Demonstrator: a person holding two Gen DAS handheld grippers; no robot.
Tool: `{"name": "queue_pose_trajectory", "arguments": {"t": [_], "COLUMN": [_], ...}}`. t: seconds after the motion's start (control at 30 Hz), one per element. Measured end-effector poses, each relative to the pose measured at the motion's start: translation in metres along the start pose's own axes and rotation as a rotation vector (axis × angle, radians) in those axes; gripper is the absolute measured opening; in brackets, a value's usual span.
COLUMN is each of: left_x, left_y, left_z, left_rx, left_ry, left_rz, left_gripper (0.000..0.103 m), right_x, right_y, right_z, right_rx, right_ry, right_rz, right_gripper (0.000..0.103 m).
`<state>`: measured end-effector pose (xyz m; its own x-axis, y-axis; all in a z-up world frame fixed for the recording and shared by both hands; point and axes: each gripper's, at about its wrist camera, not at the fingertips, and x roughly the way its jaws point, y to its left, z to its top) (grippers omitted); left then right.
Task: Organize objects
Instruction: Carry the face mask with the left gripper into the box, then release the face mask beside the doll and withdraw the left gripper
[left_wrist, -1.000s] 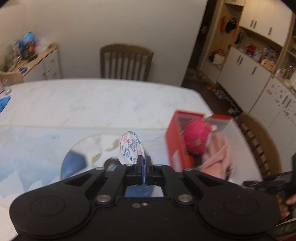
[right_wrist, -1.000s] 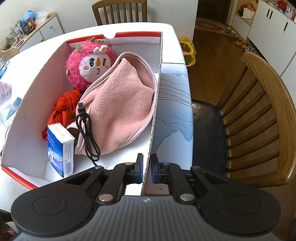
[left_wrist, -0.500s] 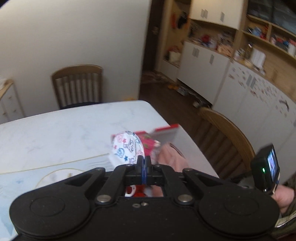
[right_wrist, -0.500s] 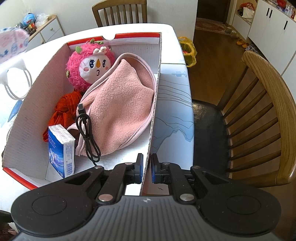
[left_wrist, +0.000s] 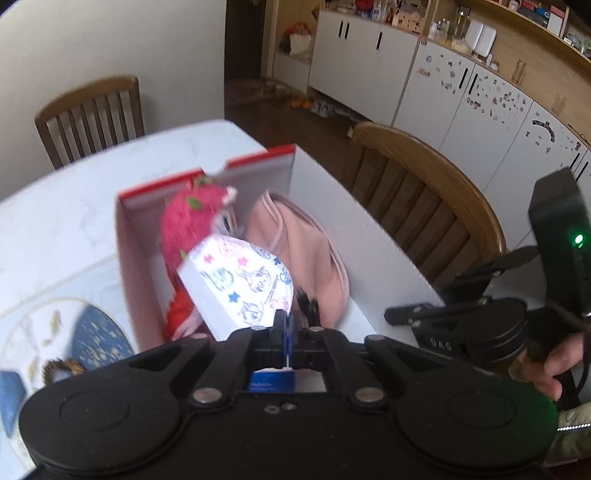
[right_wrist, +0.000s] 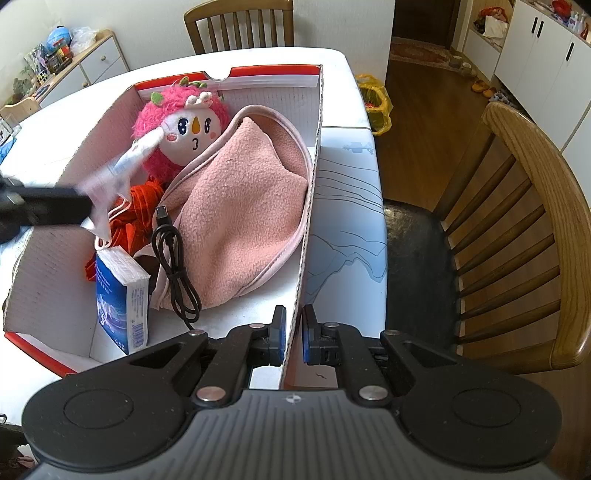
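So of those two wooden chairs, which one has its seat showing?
The wooden chair beside the table's right edge; its dark seat is in view. The far chair shows only its slatted back.

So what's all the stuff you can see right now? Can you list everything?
box: one, white inside with red edges, on the table
doll: one, pink fluffy hair, far end of the box
blanket: one, pink fleece, in the box beside the doll
red cloth: one, under the doll's head
cable: one, black, coiled on the blanket's edge
tissue pack: one, blue and white, standing at the near end of the box
face mask: one, white with cartoon prints, held above the box
table: one, white marble look
chairs: two, brown wood, around the table
left hand-held gripper: black, shut on the face mask
right hand-held gripper: black, clamped on the box wall
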<state>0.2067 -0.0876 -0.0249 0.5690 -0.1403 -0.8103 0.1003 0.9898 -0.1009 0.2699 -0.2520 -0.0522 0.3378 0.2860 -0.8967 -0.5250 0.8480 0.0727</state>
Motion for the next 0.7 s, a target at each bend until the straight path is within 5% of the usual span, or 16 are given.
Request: {"name": "queue_pose_trajectory", "arguments": {"t": [0.37, 0.7], "left_x": [0.017, 0.008], "left_y": [-0.002, -0.002], "left_z": [-0.012, -0.014], "left_rx": [-0.011, -0.007], "left_ry": [0.08, 0.052], "left_rz": [-0.023, -0.014], "left_gripper": [0.0, 0.028], "right_x": [-0.001, -0.001], "right_y": [0.001, 0.002], "right_z": [-0.001, -0.001], "right_rx": [0.004, 0.002], "right_ry": [-0.001, 0.001], "right_rz": [0.0, 0.003], "right_gripper": [0.008, 0.008]}}
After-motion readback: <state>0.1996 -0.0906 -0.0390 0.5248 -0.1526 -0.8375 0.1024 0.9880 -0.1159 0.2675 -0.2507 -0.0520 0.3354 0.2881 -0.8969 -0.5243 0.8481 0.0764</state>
